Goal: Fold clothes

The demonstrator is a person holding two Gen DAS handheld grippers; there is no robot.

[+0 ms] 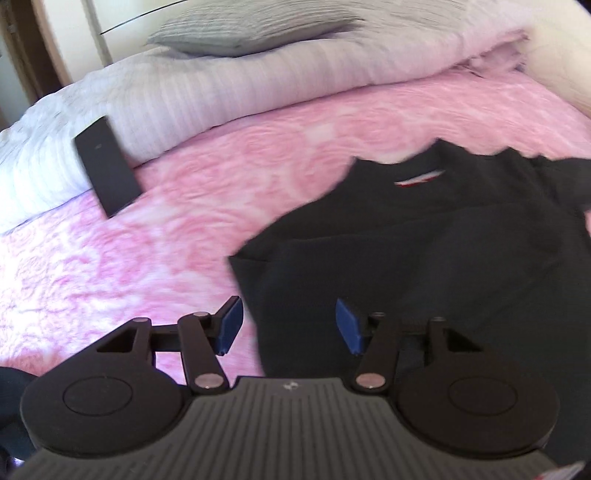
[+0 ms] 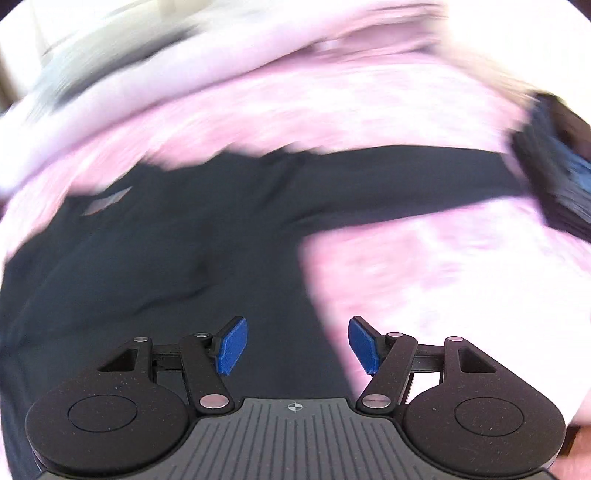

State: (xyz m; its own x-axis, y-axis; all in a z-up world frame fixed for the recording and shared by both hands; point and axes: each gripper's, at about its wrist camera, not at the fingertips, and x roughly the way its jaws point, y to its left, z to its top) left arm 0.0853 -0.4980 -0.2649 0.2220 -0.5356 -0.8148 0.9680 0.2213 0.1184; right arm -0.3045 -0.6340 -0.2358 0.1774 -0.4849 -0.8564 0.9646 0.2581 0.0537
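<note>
Left wrist view: left tongs [image 1: 288, 325] apart, empty, above a black sweatshirt [image 1: 424, 236] lying flat on the pink bedspread [image 1: 184, 206]. Right tongs [image 2: 297, 345] likewise apart over it.

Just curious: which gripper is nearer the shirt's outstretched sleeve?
Right. The right gripper hovers open over the shirt just below that sleeve; the left gripper hangs open over the shirt's opposite edge.

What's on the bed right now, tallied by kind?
Dark shirt: 1, laid flat
Pillow: 1
Grey blanket: 1
Flat black bar: 1
Dark stack at right edge, blurred: 1
Total: 5
Both grippers, left and right, are open and empty.
</note>
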